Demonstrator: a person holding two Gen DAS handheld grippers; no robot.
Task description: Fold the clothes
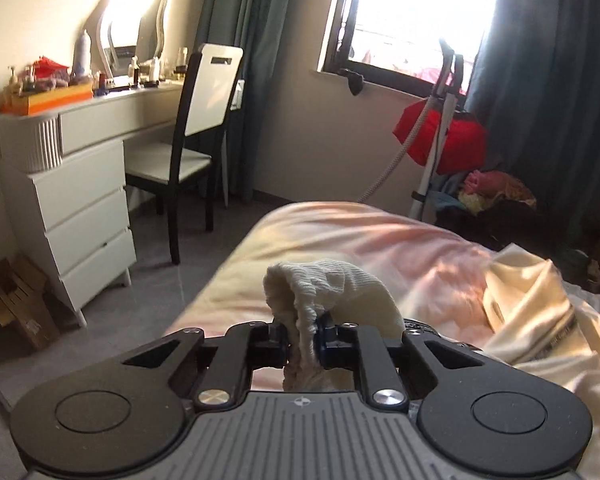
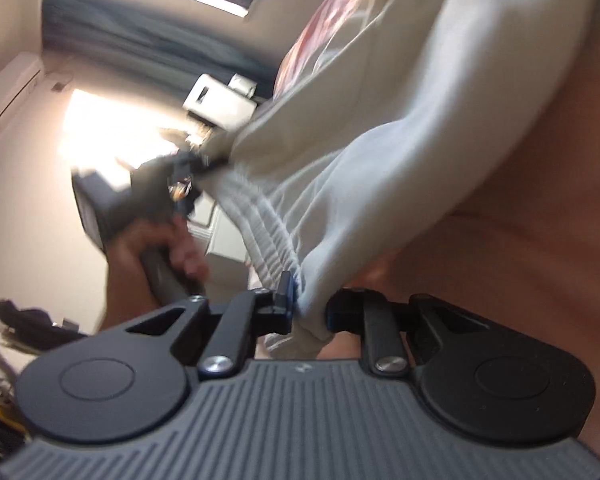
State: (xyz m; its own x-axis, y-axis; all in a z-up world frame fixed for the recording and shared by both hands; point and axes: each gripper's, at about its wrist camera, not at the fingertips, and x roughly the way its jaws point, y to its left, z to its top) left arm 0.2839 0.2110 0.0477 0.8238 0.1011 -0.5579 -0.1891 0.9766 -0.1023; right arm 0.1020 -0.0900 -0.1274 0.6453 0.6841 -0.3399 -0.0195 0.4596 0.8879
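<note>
While pinched by both tongs (image 1: 303, 340) (image 2: 309, 314), cream garment (image 1: 332, 284) hangs bunched, ribbed hem.

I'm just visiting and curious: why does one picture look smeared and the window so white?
Left wrist view: fairly sharp; the window is blown out to white, and straight edges like the dresser bow from the fisheye lens. Right wrist view: tilted and motion-blurred, so the cream garment and the hand look smeared, with glare on the wall.

black hand-held gripper (image 1: 302, 344), ribbed grey base, silver screws
</note>
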